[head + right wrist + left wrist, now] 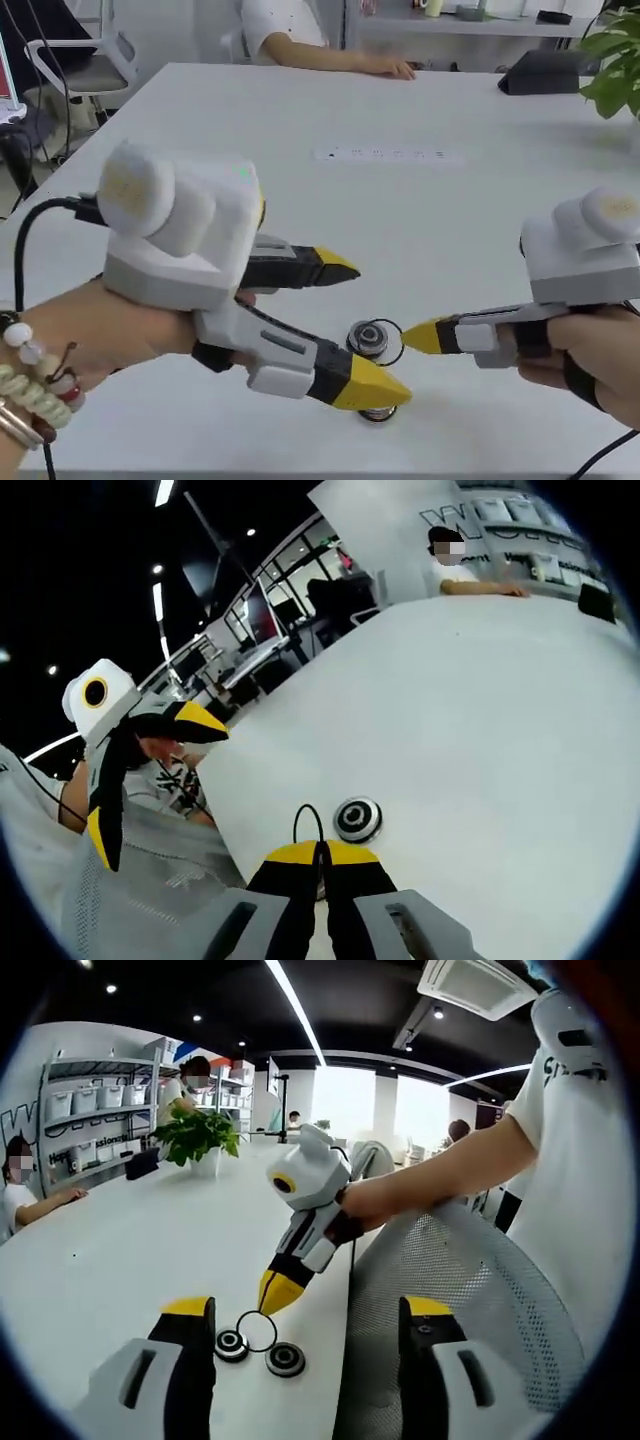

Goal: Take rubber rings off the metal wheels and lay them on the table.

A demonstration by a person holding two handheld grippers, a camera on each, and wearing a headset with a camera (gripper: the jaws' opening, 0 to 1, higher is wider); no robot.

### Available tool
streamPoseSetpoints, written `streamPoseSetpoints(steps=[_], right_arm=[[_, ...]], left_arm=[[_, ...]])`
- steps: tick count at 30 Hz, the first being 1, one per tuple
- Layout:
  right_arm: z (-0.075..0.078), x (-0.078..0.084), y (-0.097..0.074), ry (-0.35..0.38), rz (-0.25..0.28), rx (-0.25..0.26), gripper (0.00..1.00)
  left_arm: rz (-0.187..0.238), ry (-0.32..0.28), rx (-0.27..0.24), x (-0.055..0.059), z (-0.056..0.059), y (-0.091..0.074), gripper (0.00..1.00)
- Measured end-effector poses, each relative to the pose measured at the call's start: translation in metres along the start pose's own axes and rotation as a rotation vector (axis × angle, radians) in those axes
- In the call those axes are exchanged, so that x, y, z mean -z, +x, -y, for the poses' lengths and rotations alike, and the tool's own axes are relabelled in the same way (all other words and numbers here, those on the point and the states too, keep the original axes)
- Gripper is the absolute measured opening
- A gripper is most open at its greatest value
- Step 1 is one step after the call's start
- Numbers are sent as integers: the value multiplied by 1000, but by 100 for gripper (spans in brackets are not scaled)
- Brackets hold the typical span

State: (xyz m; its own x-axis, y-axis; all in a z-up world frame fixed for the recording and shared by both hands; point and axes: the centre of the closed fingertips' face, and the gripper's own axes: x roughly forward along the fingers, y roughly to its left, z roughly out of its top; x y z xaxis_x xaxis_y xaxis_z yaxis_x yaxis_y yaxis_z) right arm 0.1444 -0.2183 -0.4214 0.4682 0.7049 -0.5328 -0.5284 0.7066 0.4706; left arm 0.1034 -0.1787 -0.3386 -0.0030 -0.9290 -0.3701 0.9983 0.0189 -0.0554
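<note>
the right gripper point(320, 858) is pinching shut on a thin ring point(238, 1328), just beside a wheel point(357, 819) on the table point(420, 220). the left gripper point(307, 1310) is gaping wide, holding nothing. the ring is looking light, floppy, probably stretchy, so nipping its edge is suiting it.

Left claw point(307, 1307) spread wide; right claw point(272, 1305) pinches a rubber ring point(239, 1328) beside two wheels point(285, 1359).

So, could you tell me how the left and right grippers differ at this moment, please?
The left gripper has its jaws wide apart; the right gripper has them shut. The left gripper holds nothing; the right gripper pinches a thin black ring. Both have yellow-tipped black jaws and point at the wheels.
</note>
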Motion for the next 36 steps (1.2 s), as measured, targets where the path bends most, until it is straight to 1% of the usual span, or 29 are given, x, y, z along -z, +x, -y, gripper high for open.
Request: streamPoseSetpoints(steps=[1,4,9,11,13,14,15,17,18,20,23,25,28,30,31,32,34,36], right_arm=[[-1,-2,-1,-5,6,1,0],[-3,-6,-4,-7,25,-5,0],[-6,-11,-5,-18,41,-9,0],[-8,-13,-6,-24,49,-14,0],[-9,-15,-7,-28,55,-18,0],[-10,-16,-7,-29,58,-20,0],[-11,-17,-8,-30,63,-24,0],[-12,-19,-9,-31,74,-28,0],[-12,-20,-10,-30,77,-29,0],[-12,-22,-10,-30,83,-29,0],[-13,-25,-12,-32,96,-31,0],[-13,-27,-13,-32,105,-31,0],[-16,-32,-16,-47,125,-32,0],[-18,-34,-17,-47,137,-40,0],[-18,-35,-17,-49,140,-40,0],[-19,-36,-17,-59,144,-37,0],[-22,-37,-18,-79,150,-38,0],[-29,-41,-18,-111,165,-61,0]], left_arm=[[0,0,-8,0,0,-4,75],[-10,6,-52,3,-3,-17,81],[-2,-4,-105,7,-1,-36,85],[0,-8,-126,11,1,-42,87],[-8,-16,-147,17,2,-47,88],[-13,-22,-156,20,2,-48,89],[-28,-35,-166,24,4,-50,90],[-33,-37,-176,26,7,-51,93],[-34,-29,-186,28,8,-51,93],[-37,-32,-192,32,9,-51,93],[-56,-70,-194,45,12,-50,93],[-62,-86,-207,51,13,-49,94],[-47,-101,-219,53,14,-47,97],[-35,-121,-208,56,15,-45,97],[-35,-142,-208,59,14,-44,97],[-40,-150,-212,61,13,-44,97],[-42,-147,-219,61,12,-45,97],[-34,-144,-231,60,10,-45,97]])
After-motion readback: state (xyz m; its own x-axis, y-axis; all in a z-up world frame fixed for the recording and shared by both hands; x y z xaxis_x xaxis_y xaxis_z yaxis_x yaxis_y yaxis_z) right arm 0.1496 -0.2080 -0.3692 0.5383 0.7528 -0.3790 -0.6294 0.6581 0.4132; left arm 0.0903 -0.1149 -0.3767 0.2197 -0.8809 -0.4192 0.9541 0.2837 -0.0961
